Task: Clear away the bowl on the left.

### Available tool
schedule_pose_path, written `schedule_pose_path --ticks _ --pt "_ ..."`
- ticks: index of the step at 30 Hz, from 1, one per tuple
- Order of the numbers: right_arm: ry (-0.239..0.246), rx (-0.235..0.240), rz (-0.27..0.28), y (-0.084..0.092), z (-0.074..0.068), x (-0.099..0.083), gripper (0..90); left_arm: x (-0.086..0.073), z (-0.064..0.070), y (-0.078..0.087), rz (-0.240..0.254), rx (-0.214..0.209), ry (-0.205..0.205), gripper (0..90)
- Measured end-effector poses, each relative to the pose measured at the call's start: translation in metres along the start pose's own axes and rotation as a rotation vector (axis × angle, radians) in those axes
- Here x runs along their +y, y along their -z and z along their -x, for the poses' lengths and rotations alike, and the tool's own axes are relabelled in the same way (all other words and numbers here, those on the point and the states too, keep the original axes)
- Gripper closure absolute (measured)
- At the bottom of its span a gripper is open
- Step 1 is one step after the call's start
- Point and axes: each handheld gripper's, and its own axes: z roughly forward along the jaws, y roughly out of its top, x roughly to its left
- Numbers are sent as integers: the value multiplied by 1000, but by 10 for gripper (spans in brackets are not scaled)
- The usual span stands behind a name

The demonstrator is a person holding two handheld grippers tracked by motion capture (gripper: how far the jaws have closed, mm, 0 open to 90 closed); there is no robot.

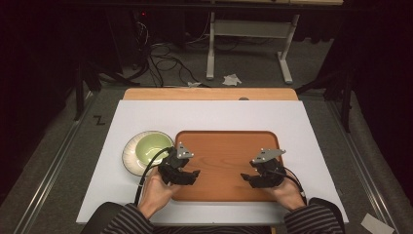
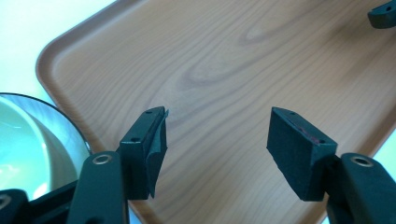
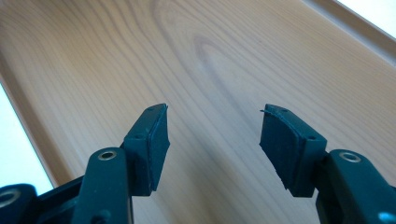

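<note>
The wooden tray [image 1: 229, 146] has nothing on it. The bowl [image 1: 146, 151] sits on the white desk top [image 1: 209, 114], just beside the left edge of the tray, near the tray's far left corner. The bowl has nothing in it that I can see. It looks like the bowl has to go onto the tray, and that is not done yet. So the work looks like it is at the very start. What is left, I think, is to reach for the bowl, take hold of it, lift it over the tray's edge and set it down inside.

The left gripper [image 1: 194, 174] hovers over the left side of the tray, close to its near edge. Its tongs are wide apart and hold nothing. In the left gripper view I see only bare wood between the two pads [image 2: 156, 144], and the bowl [image 2: 32, 149] is off to one side, just past the tray's rim [image 2: 56, 84].

The right gripper [image 1: 245, 178] hovers over the right side of the tray, also close to the near edge. Its tongs are wide apart too, with nothing between them, only the tray's wood [image 3: 210, 60].

Now I count. There is one bowl. There is one tray. There are two grippers, one in each hand. There is one white desk top under it all.
</note>
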Motion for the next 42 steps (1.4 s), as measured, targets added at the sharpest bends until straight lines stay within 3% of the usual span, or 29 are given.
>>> schedule_pose_path --ticks 6,7,11,18,21,31,42 --pt "11 -2 -5 0 0 1 436 2 -4 5 15 13 3 380" --pt "10 -3 -6 0 0 1 436 2 -5 7 42 22 7 394" --pt "13 -8 -4 0 -1 1 437 2 -10 11 69 19 36 409" --pt "15 -9 -8 0 -1 1 437 4 -17 14 70 24 59 419" --pt "6 -13 -13 -2 1 1 436 4 -27 12 58 29 80 433" --pt "-1 -22 -17 -2 1 1 435 3 -37 22 82 20 117 436" --pt "-1 -20 -19 -3 1 1 434 0 -49 28 92 44 161 427"
